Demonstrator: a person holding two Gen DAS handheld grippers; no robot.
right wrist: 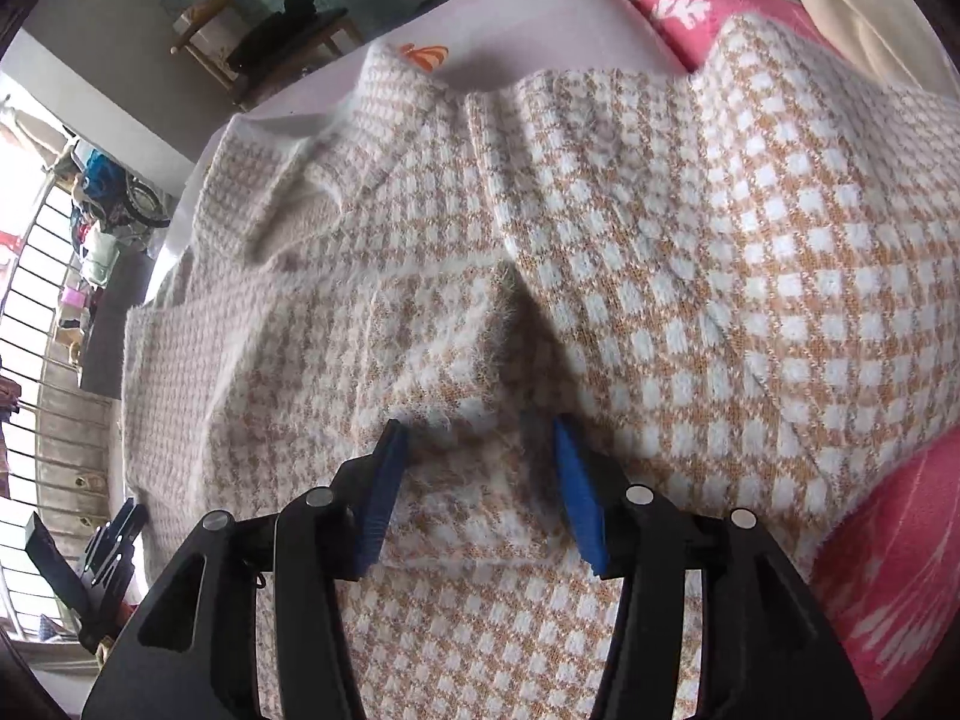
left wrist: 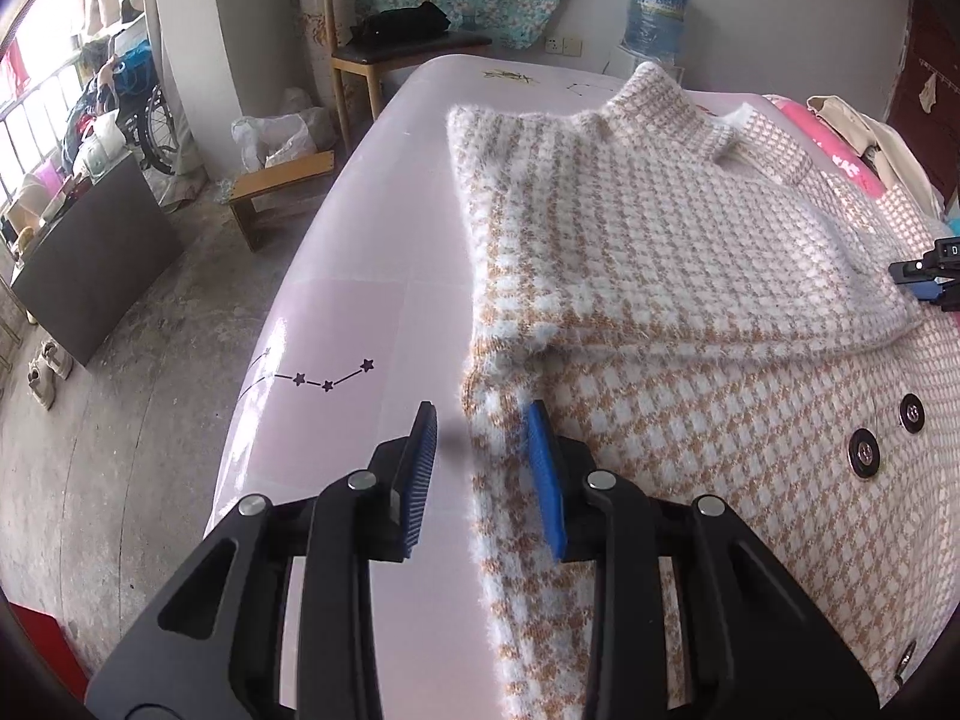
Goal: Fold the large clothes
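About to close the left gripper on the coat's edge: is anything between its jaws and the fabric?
Nothing visible. The left gripper has its jaws open astride the fluffy white-and-tan houndstooth coat's side edge on the pale pink bed sheet; only the folded-in sleeve lies further up.

The coat (left wrist: 690, 276) lies on the bed (left wrist: 372, 276) (chair (left wrist: 384, 54) behind).

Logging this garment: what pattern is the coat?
Tan-and-white houndstooth check on the coat, clearest in the left wrist view.
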